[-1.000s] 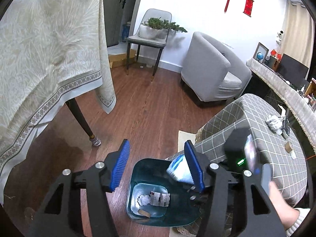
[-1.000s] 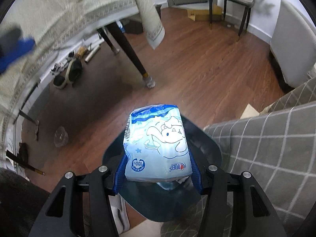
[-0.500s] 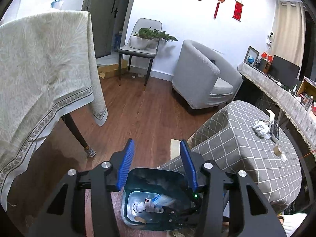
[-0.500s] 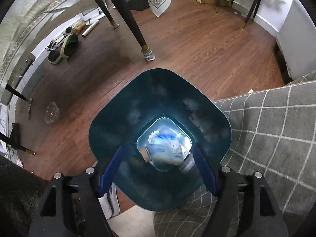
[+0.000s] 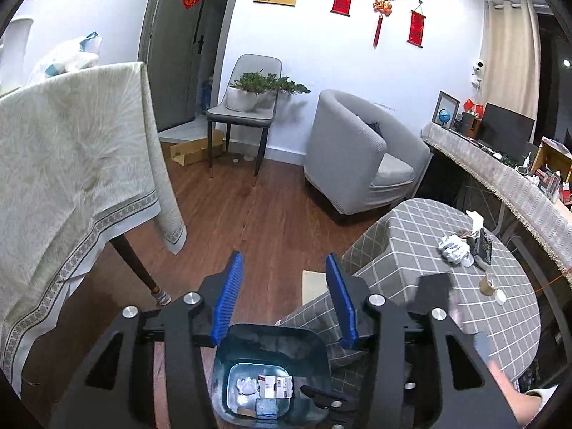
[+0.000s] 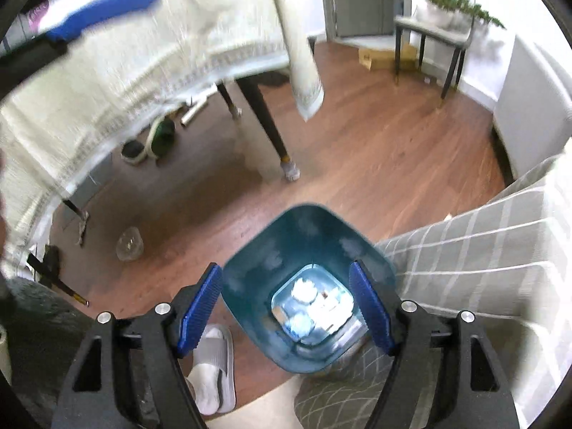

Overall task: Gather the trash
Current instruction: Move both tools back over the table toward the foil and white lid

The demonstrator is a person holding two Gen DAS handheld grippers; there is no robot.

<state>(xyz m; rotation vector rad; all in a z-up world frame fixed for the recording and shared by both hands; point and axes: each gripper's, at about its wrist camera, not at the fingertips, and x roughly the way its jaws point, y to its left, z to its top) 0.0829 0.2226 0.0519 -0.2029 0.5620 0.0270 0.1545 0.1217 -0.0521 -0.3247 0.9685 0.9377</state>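
Note:
A teal trash bin (image 5: 271,346) stands on the wood floor beside the checked table; it also shows in the right wrist view (image 6: 250,271). Inside lie a blue-white tissue packet (image 5: 266,407), a crumpled white wad (image 5: 246,386) and a printed wrapper (image 5: 277,382). My left gripper (image 5: 284,300) is open and empty above the bin. My right gripper (image 6: 286,307) is open and empty over the bin's mouth. Crumpled white trash (image 5: 454,248) lies on the checked table (image 5: 500,321).
A table with a cream cloth (image 5: 71,164) and dark leg (image 6: 266,125) stands left. A grey armchair (image 5: 357,153) and a chair with a plant (image 5: 246,107) stand behind. A white slipper (image 6: 214,368) and a clear bottle (image 6: 129,243) lie on the floor.
My right gripper opened and dropped the tissue packet into the bin, then drew back upward. My left gripper rose and tilted toward the room.

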